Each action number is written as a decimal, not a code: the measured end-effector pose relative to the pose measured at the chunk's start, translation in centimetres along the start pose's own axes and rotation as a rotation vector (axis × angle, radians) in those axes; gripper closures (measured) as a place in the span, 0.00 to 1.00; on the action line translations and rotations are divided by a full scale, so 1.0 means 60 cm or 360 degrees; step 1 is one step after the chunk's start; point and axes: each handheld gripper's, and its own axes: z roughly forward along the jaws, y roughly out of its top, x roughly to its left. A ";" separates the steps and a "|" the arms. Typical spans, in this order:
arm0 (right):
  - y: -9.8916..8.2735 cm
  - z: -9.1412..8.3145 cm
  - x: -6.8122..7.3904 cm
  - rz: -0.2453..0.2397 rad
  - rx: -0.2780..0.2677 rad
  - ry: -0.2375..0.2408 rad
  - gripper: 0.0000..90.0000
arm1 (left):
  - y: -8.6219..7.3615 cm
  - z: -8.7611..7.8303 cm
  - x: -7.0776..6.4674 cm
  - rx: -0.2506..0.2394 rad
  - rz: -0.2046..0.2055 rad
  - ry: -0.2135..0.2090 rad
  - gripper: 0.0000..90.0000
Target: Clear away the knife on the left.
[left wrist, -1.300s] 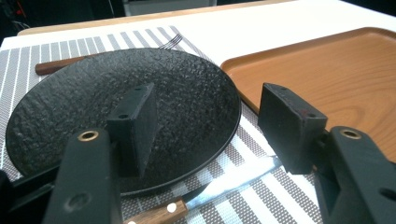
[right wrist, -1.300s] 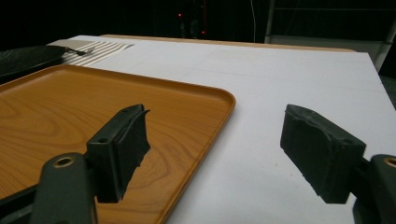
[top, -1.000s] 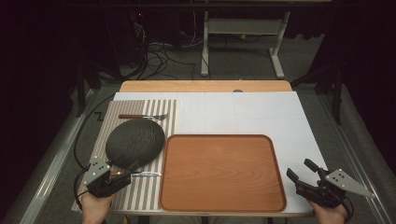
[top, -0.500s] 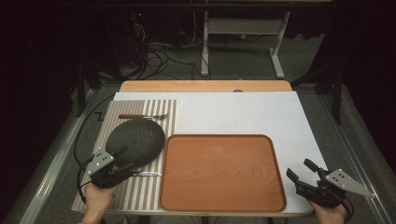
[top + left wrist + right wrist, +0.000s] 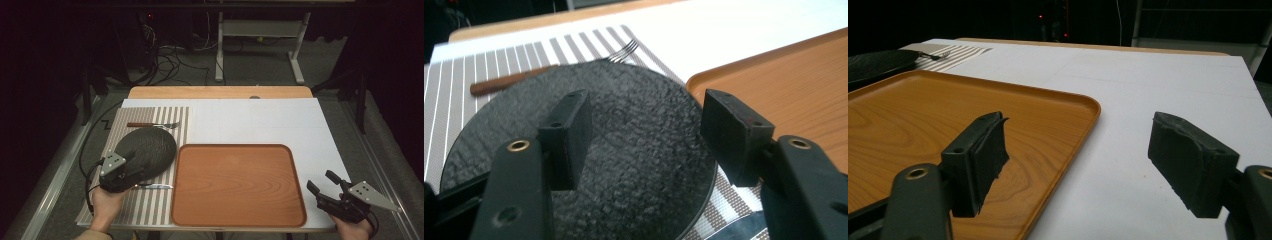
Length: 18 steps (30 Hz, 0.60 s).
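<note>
A dark textured round plate (image 5: 147, 150) (image 5: 624, 150) lies on the striped placemat (image 5: 160, 117) at the left. My left gripper (image 5: 131, 166) (image 5: 644, 135) hovers over the plate's near edge, open, with nothing between its jaws. A fork (image 5: 152, 124) (image 5: 619, 50) with a wooden handle lies on the mat behind the plate. A knife (image 5: 155, 186) lies by the plate's near rim. The wooden tray (image 5: 237, 182) (image 5: 908, 120) stands empty in the middle. My right gripper (image 5: 325, 187) (image 5: 1078, 155) is open near the tray's front right corner, over the white table cover.
The white cover (image 5: 280, 122) spans the table behind and right of the tray. A bare wooden strip (image 5: 220, 92) runs along the far edge. Beyond the table are cables (image 5: 165, 60) on the floor and a white frame (image 5: 257, 30).
My left gripper has moved forward from the mat's near edge onto the plate's near rim. The right gripper has stayed put.
</note>
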 end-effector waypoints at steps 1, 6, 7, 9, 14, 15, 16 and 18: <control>0.000 0.000 0.000 0.0000 0.0001 0.0001 0.26 | 0.001 0.001 0.001 0.0004 0.0002 0.0002 0.39; 0.000 0.000 0.000 -0.0002 0.0002 0.0002 0.26 | 0.005 0.010 0.004 0.0038 0.0029 0.0052 0.39; 0.000 0.000 0.000 -0.0001 0.0003 0.0002 0.26 | 0.007 0.011 0.005 0.0046 0.0032 0.0057 0.39; 0.000 0.000 0.001 -0.0004 0.0000 -0.0002 0.26 | 0.009 0.015 0.007 0.0059 0.0038 0.0075 0.39; 0.000 -0.001 0.001 -0.0004 -0.0003 -0.0004 0.26 | 0.017 0.022 0.014 0.0135 0.0016 0.0101 0.39; 0.000 -0.001 0.001 -0.0005 -0.0003 -0.0003 0.26 | 0.019 0.023 0.015 0.0160 -0.0001 0.0105 0.39; 0.000 0.000 0.001 -0.0006 -0.0002 -0.0003 0.26 | 0.021 0.024 0.017 0.0193 -0.0017 0.0105 0.39; 0.000 0.000 0.001 -0.0004 0.0000 -0.0001 0.26 | 0.027 0.025 0.021 0.0267 -0.0026 0.0110 0.34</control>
